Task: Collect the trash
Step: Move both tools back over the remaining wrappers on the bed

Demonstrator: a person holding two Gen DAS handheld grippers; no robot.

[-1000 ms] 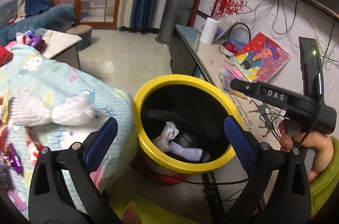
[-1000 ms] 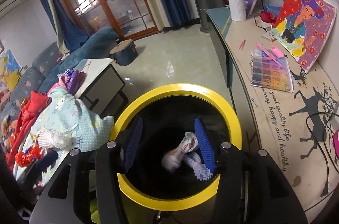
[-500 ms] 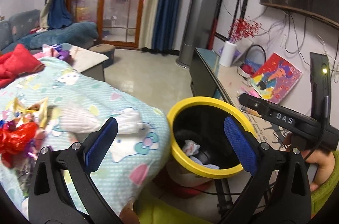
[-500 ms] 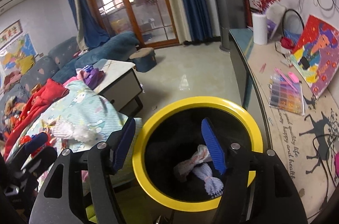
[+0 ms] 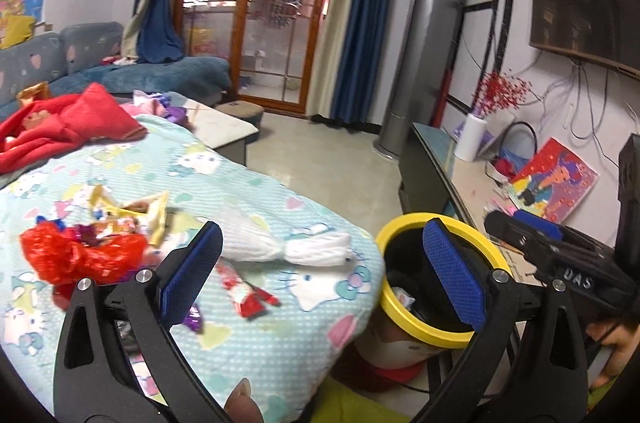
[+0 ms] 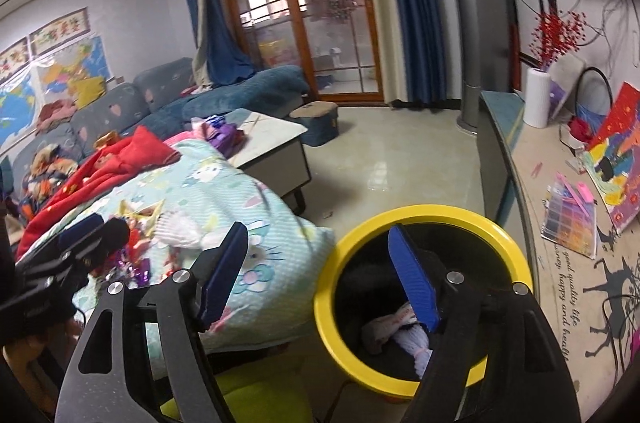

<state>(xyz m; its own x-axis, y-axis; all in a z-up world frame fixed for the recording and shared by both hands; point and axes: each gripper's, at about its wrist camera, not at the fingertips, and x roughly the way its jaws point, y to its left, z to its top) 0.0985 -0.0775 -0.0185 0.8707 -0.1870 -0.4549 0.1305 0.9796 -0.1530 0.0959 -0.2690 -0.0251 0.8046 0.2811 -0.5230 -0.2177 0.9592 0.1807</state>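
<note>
Living room: glass doors with blue curtains at back, sofa left, long sideboard [image 6: 560, 283] along right wall. Foreground surface covered by a cartoon-print blanket [image 5: 256, 335].

One yellow-rimmed bin [image 6: 516, 255] on the floor just off the blanket's right edge. Inside: two pieces of trash, one white wrapper with red print [image 6: 384, 327] and one pale tied bundle [image 6: 416, 339], touching each other at the bottom.

On the blanket, near its right edge: one white tied bundle [image 5: 280, 243], lying flat. Just below it, toward the front edge, one red-white wrapper [image 5: 248, 295]. Further left: one crumpled red foil piece [image 5: 80, 255], a heap of yellow and gold wrappers [image 5: 136, 211] behind it, count unclear. One red cloth [image 5: 68, 123] at the far edge.

Left gripper [image 5: 320, 275]: jaws spread wide, nothing between the pads, framing the blanket's right edge and the bin rim.

Right gripper [image 6: 320, 279]: jaws have just been opening, now spread, nothing pinched; right finger over the bin mouth, left finger over the blanket corner.

Sideboard: one paper roll [image 6: 536, 99], one painting [image 6: 624, 151], one bead organizer box [image 6: 568, 219].
</note>
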